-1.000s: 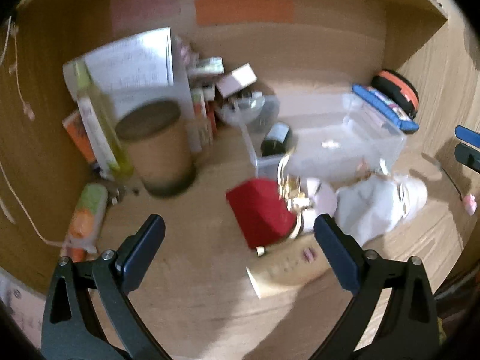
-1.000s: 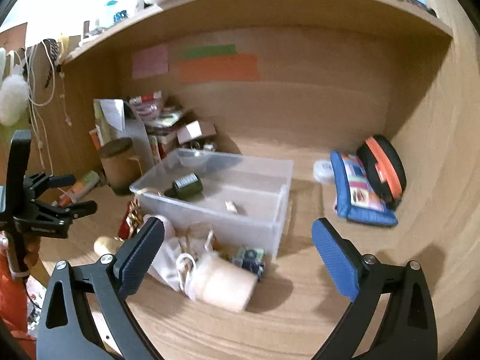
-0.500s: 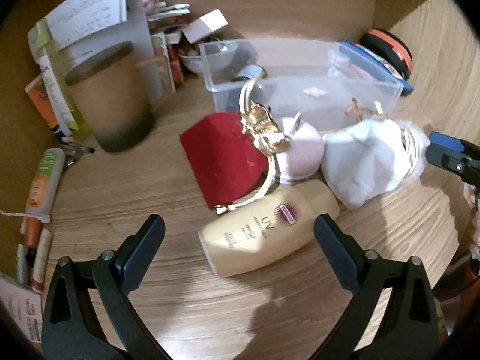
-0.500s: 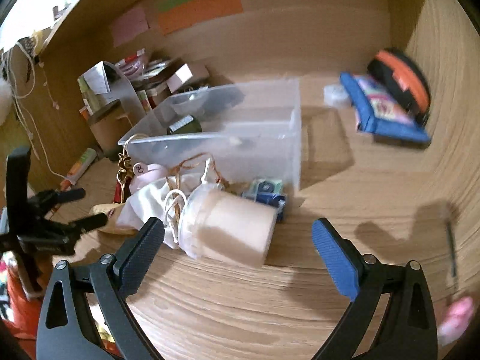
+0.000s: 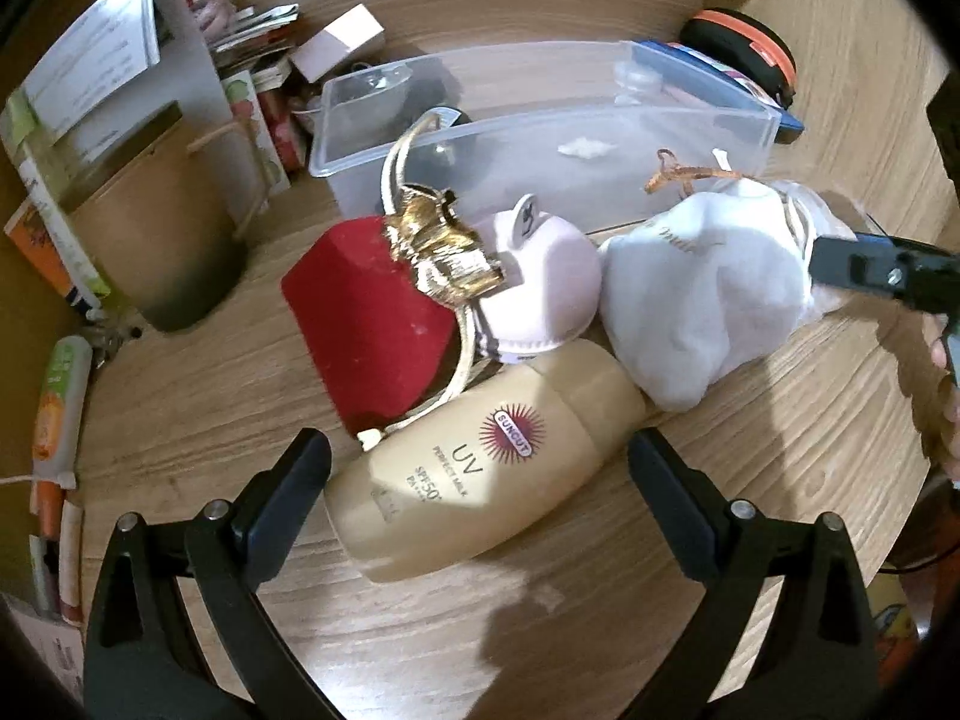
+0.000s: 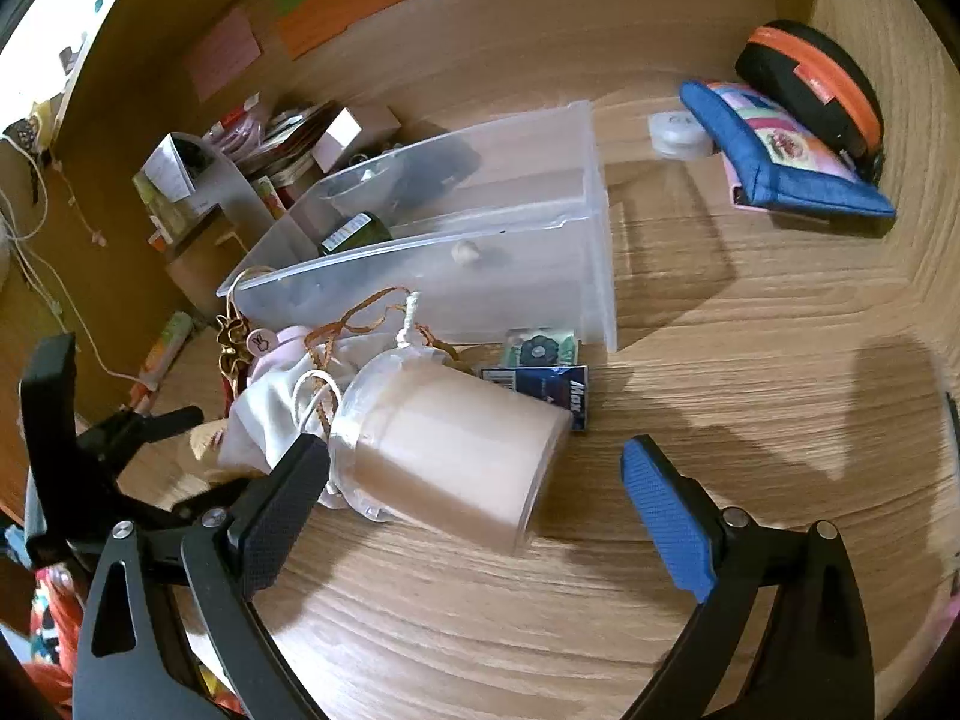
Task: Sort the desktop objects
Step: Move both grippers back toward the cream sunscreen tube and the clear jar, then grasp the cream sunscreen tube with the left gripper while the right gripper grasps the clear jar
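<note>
Wooden desk (image 6: 750, 330) carrying most things unsorted, clear bin (image 6: 540, 252) holding only a dark jar (image 6: 354, 234); left claw (image 5: 480, 468) spread around sunscreen bottle (image 5: 480, 480), right claw (image 6: 474, 480) spread around candle jar (image 6: 456, 456), neither gripping.

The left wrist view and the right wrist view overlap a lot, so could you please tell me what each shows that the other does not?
Only the left wrist view shows the red box and the label of the sunscreen bottle. Only the right wrist view shows the candle jar, lying on its side, and the round white case. Both share the clear plastic bin and white cloth pouch.
</note>
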Tool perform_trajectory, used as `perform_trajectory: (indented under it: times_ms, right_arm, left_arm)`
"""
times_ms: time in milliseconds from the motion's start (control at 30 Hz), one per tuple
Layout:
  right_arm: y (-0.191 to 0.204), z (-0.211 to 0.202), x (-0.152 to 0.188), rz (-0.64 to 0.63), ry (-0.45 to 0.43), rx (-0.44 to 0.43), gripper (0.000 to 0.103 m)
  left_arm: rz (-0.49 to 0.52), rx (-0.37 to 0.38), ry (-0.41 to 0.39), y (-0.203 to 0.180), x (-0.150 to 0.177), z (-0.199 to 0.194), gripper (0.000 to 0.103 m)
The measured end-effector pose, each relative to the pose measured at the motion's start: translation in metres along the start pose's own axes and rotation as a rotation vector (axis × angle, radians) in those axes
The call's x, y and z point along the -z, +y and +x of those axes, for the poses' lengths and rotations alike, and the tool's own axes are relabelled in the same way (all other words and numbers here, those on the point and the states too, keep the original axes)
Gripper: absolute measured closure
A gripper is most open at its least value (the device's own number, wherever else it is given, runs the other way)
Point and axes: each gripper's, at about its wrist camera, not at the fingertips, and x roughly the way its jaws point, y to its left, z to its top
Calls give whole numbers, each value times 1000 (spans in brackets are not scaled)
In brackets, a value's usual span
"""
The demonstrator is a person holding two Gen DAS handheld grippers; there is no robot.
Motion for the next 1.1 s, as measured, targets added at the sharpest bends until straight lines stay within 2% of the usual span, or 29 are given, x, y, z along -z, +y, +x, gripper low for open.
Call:
perform_trajectory:
  times_ms: [100,167,367,533,700,833,1000,1100]
  right_arm:
    - [7,9,1,-15,21,-8,8]
    - [9,9,1,-27,16,6,20]
    - [2,2,7,-22,31,-29,29]
    - [-14,-14,20,-18,31,-13,29]
    - [-26,-37,27,-1,6,-60,28]
    - [-34,-51,23,24,-40,-80,19]
    - [-38,-41,13,44,-36,-52,19]
    - [-37,-34,8,49,-36,-79,19]
  left_arm:
    - [2,11,5,0,-2,2,2]
    - [1,14,0,1,0,0,4]
    - [3,19,-16,4,7,-8,14]
    - [8,20,-15,3,17,-19,26]
    - [4,49,-11,2,22,-26,38]
    - [-2,63,-4,2,21,-26,39]
    - [27,67,2,-6,13,-22,39]
    - [59,57,18,-13,7,-15,39]
